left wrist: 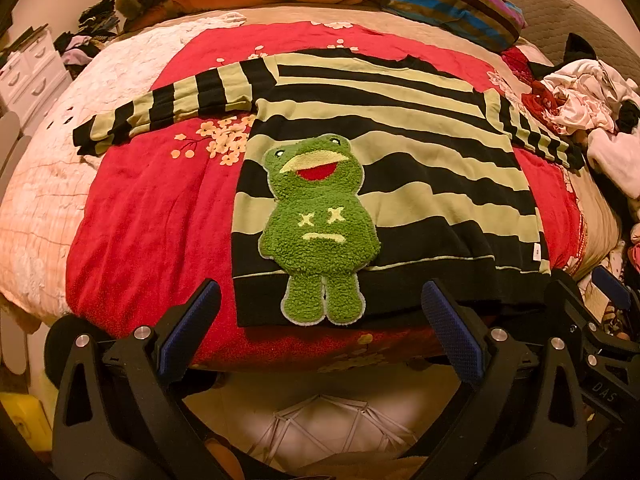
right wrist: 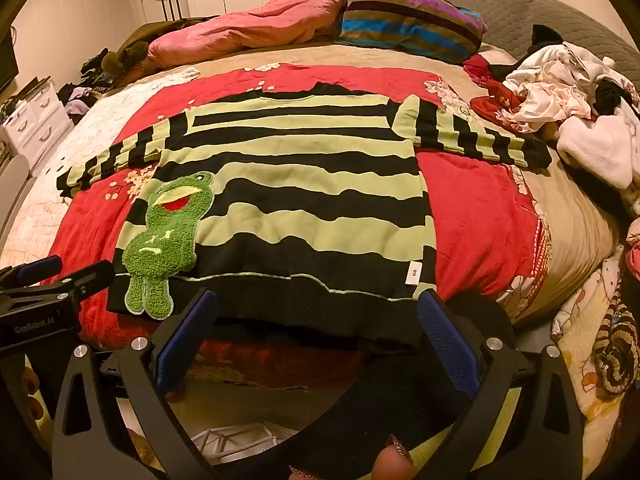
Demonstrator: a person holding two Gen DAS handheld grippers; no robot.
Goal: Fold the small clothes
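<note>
One sweater (right wrist: pixel 288 200) flat on blanket (right wrist: pixel 476 208); laundry pile (right wrist: pixel 560 92) beside sleeve

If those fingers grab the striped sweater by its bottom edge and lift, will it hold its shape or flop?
The sweater would probably flop: it lies flat and wavy on the red blanket, following the bed's curve. Its spread sleeves would likely dangle and drag. The thick frog patch may weigh that side down a little.

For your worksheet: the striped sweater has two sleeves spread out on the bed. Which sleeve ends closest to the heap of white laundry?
The sleeve on the picture's right, on the side away from the frog patch; its black cuff almost reaches the white laundry heap. The other sleeve points toward the drawers.
</note>
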